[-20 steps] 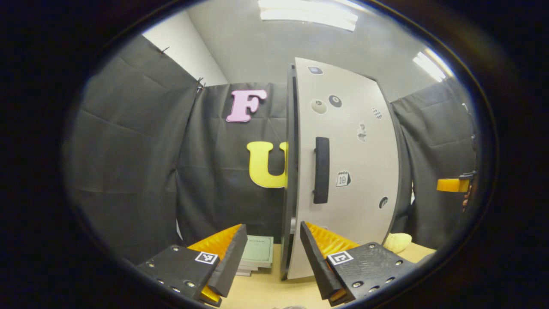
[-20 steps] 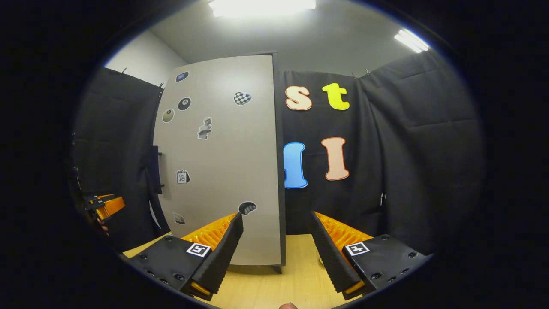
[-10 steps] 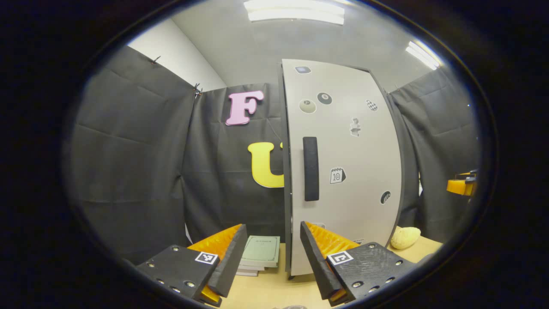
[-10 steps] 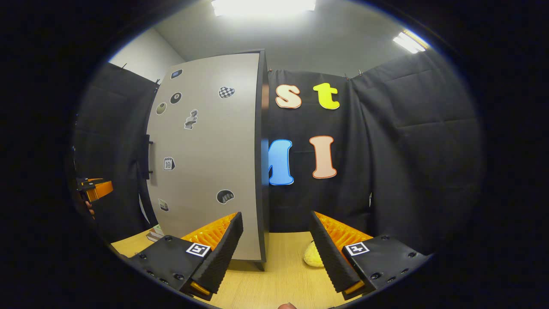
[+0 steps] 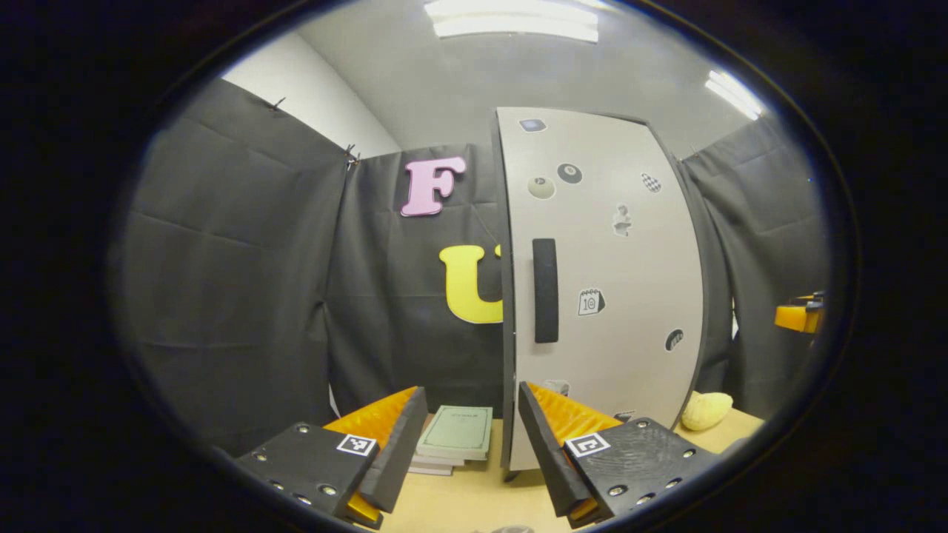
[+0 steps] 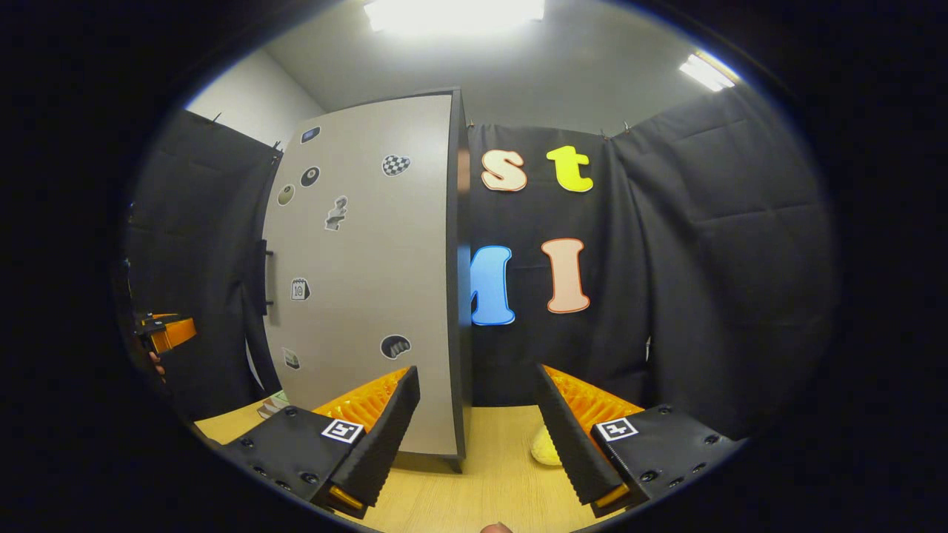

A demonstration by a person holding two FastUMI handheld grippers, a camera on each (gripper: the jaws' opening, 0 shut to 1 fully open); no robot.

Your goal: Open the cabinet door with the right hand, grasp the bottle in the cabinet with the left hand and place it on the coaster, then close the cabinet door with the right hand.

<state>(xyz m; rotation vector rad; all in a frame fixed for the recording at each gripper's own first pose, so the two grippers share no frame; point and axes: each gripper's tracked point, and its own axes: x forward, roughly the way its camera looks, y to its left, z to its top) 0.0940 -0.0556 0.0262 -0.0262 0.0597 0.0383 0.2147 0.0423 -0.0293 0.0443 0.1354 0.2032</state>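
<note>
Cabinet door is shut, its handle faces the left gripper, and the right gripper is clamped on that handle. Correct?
Not quite. The cabinet door is shut and its handle faces the left gripper, but the right gripper is open and off the handle, as the right gripper view shows.

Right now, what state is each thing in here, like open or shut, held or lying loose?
Cabinet door: shut.
Door handle: upright, untouched.
Left gripper: open, empty.
Right gripper: open, empty.
Notebooks: stacked flat on table.
Yellow lump: lying loose on table.
</note>
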